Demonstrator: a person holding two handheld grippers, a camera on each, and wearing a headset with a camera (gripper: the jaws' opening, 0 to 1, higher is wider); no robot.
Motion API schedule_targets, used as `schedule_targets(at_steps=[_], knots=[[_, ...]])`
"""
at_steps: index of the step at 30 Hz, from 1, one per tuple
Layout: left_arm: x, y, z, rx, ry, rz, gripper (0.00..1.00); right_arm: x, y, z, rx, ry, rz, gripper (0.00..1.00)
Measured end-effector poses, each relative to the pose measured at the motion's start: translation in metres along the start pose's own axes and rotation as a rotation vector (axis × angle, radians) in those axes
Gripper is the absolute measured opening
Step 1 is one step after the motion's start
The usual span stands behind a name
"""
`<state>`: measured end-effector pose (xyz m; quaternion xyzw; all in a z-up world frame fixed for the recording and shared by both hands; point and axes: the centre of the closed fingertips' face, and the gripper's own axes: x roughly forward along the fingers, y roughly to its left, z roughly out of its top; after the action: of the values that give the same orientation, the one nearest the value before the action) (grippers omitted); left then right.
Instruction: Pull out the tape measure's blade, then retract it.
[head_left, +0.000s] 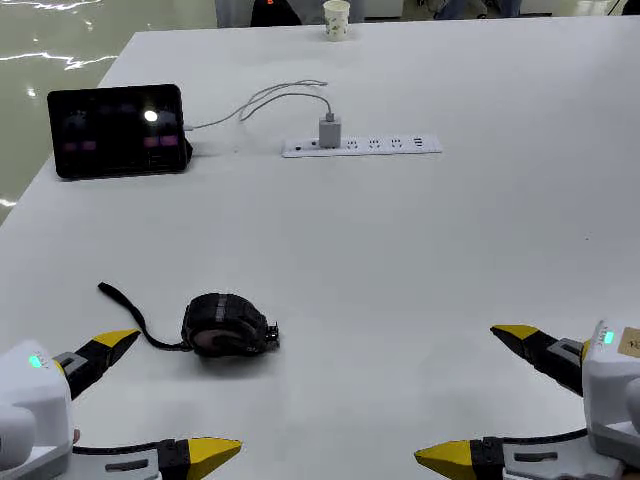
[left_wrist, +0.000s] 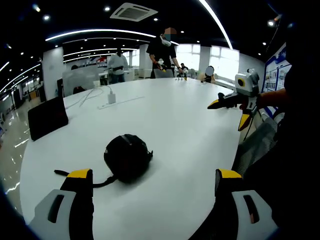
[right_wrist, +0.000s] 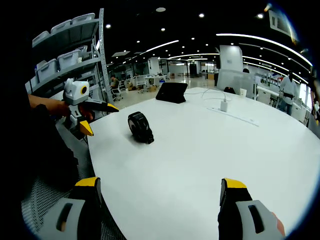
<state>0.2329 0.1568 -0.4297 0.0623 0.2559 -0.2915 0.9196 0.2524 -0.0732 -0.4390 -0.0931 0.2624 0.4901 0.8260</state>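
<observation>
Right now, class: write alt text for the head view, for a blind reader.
A black tape measure lies on a white table near the open left gripper; the right gripper is open too. Beyond: tablet, power strip, cup.

We find the tape measure (head_left: 225, 325) on the bench (head_left: 400, 250), front left, just beyond the left hand-held gripper (head_left: 186, 390); the right hand-held gripper (head_left: 457, 394) sits well apart to its right; behind, a tablet (head_left: 118, 130) stands left, a power strip (head_left: 362, 146) lies centre, and a cup (head_left: 337, 19) stands at the far edge.

Open-plan lab: storage shelves (right_wrist: 70, 52), ceiling strip lights (left_wrist: 100, 34), white worktable (head_left: 450, 260).
</observation>
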Motion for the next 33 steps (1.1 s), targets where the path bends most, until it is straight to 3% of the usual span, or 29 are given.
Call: schedule_targets(at_steps=[21,33], knots=[[0.011,0.013,0.002,0.039,0.033,-0.038,0.99,0.02,-0.005,0.004,-0.076,0.04,0.063,0.93],[0.021,0.021,0.006,0.073,0.057,-0.069,0.94,0.037,-0.007,0.008,-0.124,0.067,0.103,0.89]])
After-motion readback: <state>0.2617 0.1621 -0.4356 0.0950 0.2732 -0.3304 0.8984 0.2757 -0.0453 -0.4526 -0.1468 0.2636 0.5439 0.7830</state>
